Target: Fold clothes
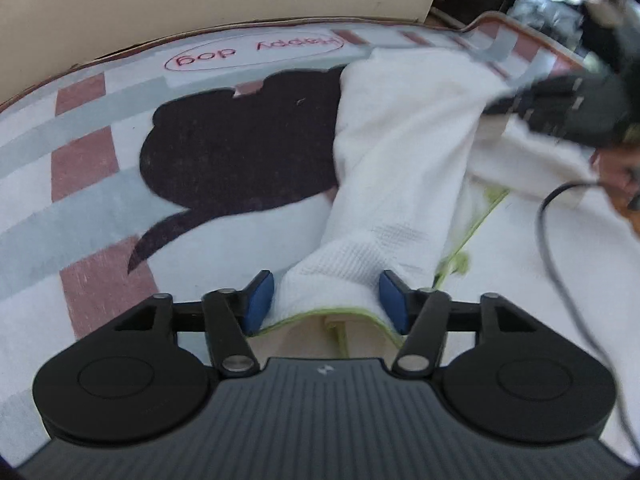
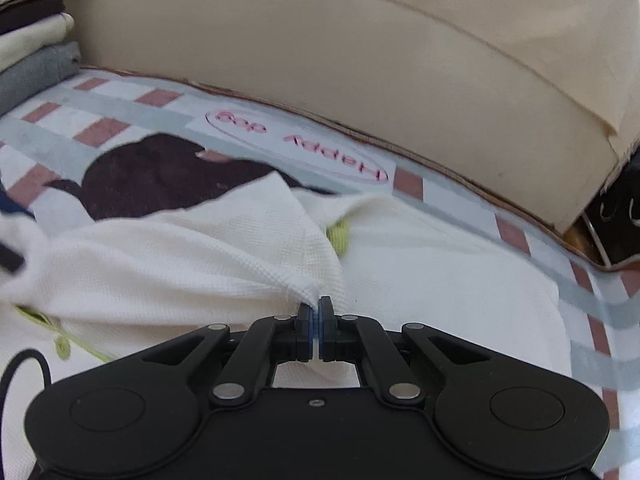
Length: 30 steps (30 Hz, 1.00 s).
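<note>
The left gripper (image 1: 326,300) has its blue-padded fingers (image 1: 258,300) spread wide, one on each side of a bunched end of the white garment (image 1: 384,184). The cloth sits between the pads without being squeezed; whether it touches either pad is hard to tell. A lime-green hem (image 1: 316,313) runs along the edge of the cloth just in front of the gripper body, and more green trim trails off to the right.

The right gripper (image 2: 319,312) has its fingers pressed together on a pinched peak of the same garment (image 2: 224,248), with the waffle-textured cloth drawn up into a tight point between the pads. A green patch (image 2: 338,236) shows in a fold just beyond.

The garment lies across a rug (image 1: 80,208) with pink and grey-blue blocks, a dark animal shape (image 1: 240,140) and an oval reading "Happy dog" (image 1: 256,50). The cloth covers the right part of that dark shape.

In the left view, the other gripper (image 1: 576,108) is a dark blur at the right edge, with a black cable (image 1: 546,216) looping below it. Behind the rug stands a beige padded surface (image 2: 360,60). A stack of folded clothes (image 2: 32,40) is cut off at the right view's top left corner. The dark clutter in the left view's top right corner is too blurred to name.
</note>
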{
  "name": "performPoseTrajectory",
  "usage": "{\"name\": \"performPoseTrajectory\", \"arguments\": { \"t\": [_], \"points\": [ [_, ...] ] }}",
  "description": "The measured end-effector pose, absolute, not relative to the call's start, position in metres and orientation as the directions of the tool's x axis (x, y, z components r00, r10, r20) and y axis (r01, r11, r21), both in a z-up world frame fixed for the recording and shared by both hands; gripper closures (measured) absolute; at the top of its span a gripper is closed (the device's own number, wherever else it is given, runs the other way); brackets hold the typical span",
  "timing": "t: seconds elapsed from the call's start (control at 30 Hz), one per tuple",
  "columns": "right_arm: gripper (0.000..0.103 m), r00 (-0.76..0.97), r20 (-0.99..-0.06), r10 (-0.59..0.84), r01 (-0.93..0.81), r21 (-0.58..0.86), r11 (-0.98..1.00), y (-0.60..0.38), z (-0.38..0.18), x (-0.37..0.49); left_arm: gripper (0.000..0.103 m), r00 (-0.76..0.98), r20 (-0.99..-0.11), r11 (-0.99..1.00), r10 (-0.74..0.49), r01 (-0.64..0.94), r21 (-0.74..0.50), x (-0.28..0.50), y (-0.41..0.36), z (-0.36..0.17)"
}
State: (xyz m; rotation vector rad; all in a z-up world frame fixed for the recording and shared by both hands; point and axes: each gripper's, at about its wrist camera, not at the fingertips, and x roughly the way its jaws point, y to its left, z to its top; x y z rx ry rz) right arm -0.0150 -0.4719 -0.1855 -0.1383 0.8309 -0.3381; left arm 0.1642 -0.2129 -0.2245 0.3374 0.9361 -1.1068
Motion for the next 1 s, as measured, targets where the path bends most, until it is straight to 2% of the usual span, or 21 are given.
{"name": "performPoseTrajectory", "arguments": {
  "t": [0.03, 0.13, 0.27, 0.33, 0.5, 0.57, 0.63, 0.7, 0.73, 0.83, 0.87, 0.93, 1.0],
  "points": [
    [0.101, 0.635, -0.693, -0.342, 0.224, -0.258, 0.94, -0.471, -0.182, -0.012, 0.095, 0.136, -0.782, 0.448, -0.608, 0.872, -0.197, 0.163, -0.212, -0.224],
    [0.101, 0.664, -0.677, -0.318, 0.176, -0.271, 0.946, -0.471, -0.168, 0.004, 0.095, 0.197, -0.764, 0.515, -0.615, 0.834, -0.2, 0.163, -0.201, -0.202],
    [0.101, 0.713, -0.652, -0.257, 0.133, -0.234, 0.963, -0.474, -0.138, 0.059, 0.095, 0.273, -0.703, 0.608, -0.657, 0.743, -0.28, 0.175, -0.166, -0.179],
    [0.101, 0.731, -0.645, -0.222, 0.114, -0.205, 0.972, -0.473, -0.124, 0.091, 0.095, 0.303, -0.7, 0.659, -0.647, 0.683, -0.315, 0.187, -0.154, -0.18],
    [0.101, 0.626, -0.755, -0.197, 0.115, -0.161, 0.98, -0.463, -0.147, 0.177, 0.095, 0.332, -0.744, 0.804, -0.58, 0.38, -0.457, 0.226, -0.123, -0.214],
    [0.101, 0.575, -0.796, -0.188, 0.118, -0.146, 0.982, -0.46, -0.157, 0.211, 0.095, 0.316, -0.748, 0.808, -0.584, 0.315, -0.498, 0.233, -0.113, -0.226],
    [0.1, 0.522, -0.835, -0.176, 0.121, -0.132, 0.984, -0.456, -0.168, 0.245, 0.095, 0.325, -0.758, 0.818, -0.565, 0.339, -0.465, 0.234, -0.114, -0.224],
    [0.091, 0.509, -0.847, -0.155, 0.171, -0.077, 0.982, -0.458, -0.173, 0.253, 0.095, 0.376, -0.773, 0.845, -0.511, 0.383, -0.373, 0.232, -0.122, -0.22],
    [0.09, 0.519, -0.845, -0.132, 0.199, -0.031, 0.98, -0.461, -0.174, 0.251, 0.095, 0.392, -0.78, 0.855, -0.488, 0.394, -0.337, 0.233, -0.125, -0.22],
    [0.09, 0.603, -0.798, -0.021, 0.25, 0.164, 0.954, -0.481, -0.166, 0.225, 0.094, 0.403, -0.823, 0.894, -0.4, 0.371, -0.252, 0.238, -0.13, -0.231],
    [0.09, 0.63, -0.777, 0.002, 0.251, 0.206, 0.946, -0.487, -0.164, 0.216, 0.094, 0.399, -0.827, 0.899, -0.397, 0.35, -0.263, 0.24, -0.128, -0.232],
    [0.084, 0.665, -0.746, 0.037, 0.258, 0.276, 0.926, -0.502, -0.158, 0.196, 0.094, 0.395, -0.832, 0.906, -0.389, 0.326, -0.269, 0.241, -0.125, -0.232],
    [0.073, 0.696, -0.714, 0.073, 0.276, 0.36, 0.891, -0.517, -0.151, 0.172, 0.094, 0.398, -0.837, 0.911, -0.375, 0.325, -0.253, 0.241, -0.125, -0.231]
  ]
}}
